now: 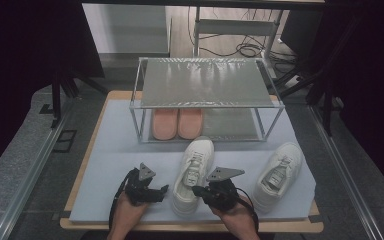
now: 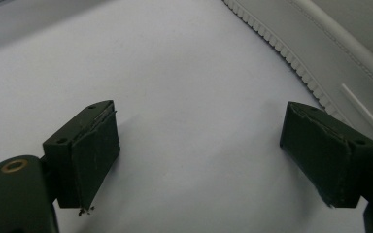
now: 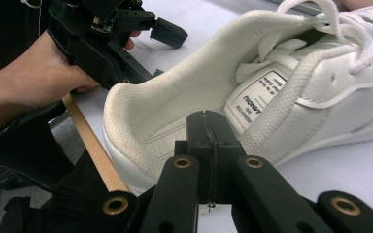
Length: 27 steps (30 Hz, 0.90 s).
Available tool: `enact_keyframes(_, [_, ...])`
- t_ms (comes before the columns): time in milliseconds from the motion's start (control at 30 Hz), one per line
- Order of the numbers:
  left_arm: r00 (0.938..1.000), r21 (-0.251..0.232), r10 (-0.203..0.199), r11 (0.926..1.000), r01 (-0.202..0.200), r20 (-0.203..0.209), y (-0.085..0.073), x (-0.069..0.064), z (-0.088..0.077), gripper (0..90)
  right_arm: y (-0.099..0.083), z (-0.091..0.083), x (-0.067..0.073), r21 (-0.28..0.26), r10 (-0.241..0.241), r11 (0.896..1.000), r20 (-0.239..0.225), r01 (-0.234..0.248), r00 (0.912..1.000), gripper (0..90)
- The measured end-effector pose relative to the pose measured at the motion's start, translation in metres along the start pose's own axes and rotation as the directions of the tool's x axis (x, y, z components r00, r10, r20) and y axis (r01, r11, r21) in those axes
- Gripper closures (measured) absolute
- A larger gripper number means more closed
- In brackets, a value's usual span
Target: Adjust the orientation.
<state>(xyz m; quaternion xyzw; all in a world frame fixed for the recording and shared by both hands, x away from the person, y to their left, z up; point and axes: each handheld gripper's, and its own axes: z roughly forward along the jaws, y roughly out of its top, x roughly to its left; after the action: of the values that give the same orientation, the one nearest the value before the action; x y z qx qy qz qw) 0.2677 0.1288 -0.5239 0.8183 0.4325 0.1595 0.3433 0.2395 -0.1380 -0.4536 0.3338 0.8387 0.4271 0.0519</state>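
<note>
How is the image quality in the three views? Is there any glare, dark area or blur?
High view: glare on the shelf top, the surroundings very dark. Left gripper view: soft light, faint shadows under the open left gripper on the mat, mild blur. Right gripper view: the near white shoe is sharp; the shut right gripper looks dark against it.

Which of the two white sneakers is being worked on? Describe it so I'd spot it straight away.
Start at the metal shoe rack at the back of the grey mat. In front of it lie two white sneakers; it is the left sneaker, between the two hand-held tools. The other sneaker lies apart at the mat's right edge.
</note>
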Motion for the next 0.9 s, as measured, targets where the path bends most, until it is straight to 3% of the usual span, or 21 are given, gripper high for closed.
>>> enact_keyframes(667, [1.0,0.002,0.001,1.0,-0.001,-0.001,0.0,0.0,0.0,14.3,-0.008,-0.024,-0.018,0.05,0.023,0.998,0.062,-0.026,0.9978,90.0])
enact_keyframes(900, [1.0,0.001,0.0,1.0,0.0,-0.001,0.0,0.0,0.0,14.3,-0.009,-0.015,-0.017,0.074,0.026,0.997,0.046,-0.029,0.9986,90.0])
